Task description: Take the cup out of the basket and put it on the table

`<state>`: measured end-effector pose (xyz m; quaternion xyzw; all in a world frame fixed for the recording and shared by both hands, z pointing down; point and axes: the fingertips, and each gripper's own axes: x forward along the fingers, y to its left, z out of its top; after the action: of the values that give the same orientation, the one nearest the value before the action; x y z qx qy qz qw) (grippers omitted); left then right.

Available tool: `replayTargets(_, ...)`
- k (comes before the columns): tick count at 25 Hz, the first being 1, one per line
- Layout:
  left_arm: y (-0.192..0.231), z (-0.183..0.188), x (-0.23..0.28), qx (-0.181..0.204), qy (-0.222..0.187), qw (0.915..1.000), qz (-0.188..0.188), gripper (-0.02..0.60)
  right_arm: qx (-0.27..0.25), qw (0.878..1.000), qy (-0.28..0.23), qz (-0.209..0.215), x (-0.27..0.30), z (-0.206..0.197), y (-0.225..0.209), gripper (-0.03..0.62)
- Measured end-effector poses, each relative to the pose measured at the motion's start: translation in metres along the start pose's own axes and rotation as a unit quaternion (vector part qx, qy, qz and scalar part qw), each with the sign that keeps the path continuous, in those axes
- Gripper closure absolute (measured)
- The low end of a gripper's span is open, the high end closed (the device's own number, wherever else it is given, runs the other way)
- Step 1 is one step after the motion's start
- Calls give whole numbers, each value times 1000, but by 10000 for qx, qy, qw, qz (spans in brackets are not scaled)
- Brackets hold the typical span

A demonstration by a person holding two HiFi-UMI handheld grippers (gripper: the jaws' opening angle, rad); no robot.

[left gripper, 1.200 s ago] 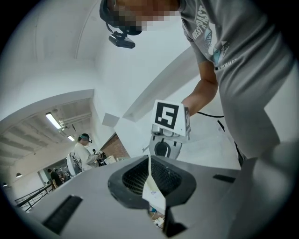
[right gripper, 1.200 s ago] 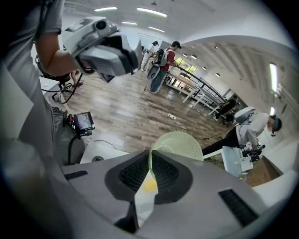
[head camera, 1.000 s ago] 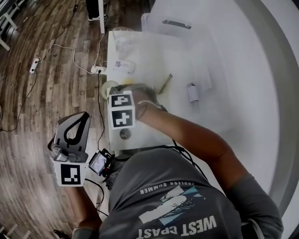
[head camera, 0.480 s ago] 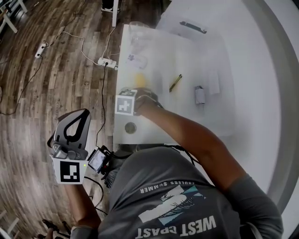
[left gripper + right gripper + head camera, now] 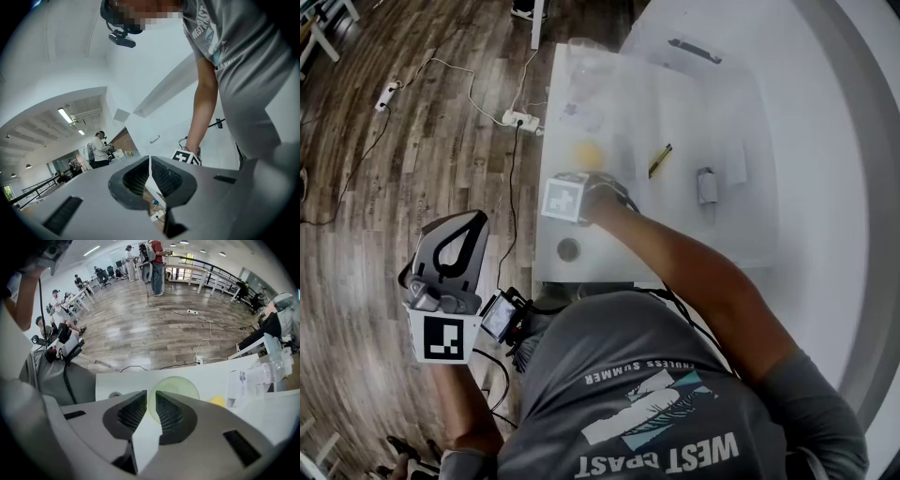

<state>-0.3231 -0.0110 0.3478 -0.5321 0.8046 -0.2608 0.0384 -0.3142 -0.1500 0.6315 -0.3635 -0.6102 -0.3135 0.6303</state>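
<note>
Right gripper [image 5: 151, 393] jaws just opening, slack astride rim of pale green cup [image 5: 182, 384] on white table [image 5: 117, 380]; left gripper [image 5: 149, 159] closed, empty.

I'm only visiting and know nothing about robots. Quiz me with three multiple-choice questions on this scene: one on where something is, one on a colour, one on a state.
1. Where does the pale green cup stand?
A) in a basket
B) on the white table
C) on the wooden floor

2. What colour is the small object beside the cup?
A) yellow
B) blue
C) black

3. How is the left claw?
A) shut, holding nothing
B) clamped on the cup
C) spread wide

Answers:
1 B: the cup's round rim shows against the white tabletop.
2 A: it is a yellow blob lying on the table.
3 A: its jaws meet with nothing between them.
</note>
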Motion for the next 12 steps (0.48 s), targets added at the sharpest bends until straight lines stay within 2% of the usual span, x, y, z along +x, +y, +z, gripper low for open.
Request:
replayTargets(3,-2,3,1,9,-10,10000,-46,555,298,9987,-418,-19,-19,11,-6,508)
replayTargets(6,-3,8,1,59,-63,9999,-108,555,707,9872,-1393,321,-54,42,2,497)
replayTargets(7,-3,9,2,80,-87,9998,-130,555,806,9806,-1767,270,-71,53,-1,497)
replayTargets(9,-2,13,3,116,-137,9997,-174,555,917,9615,-2582,-183,-119,72,-19,499)
replayTargets(12,-2,20,6,172,-227,9993,-261,555,1061,9146,-3866,-529,-203,89,-25,523)
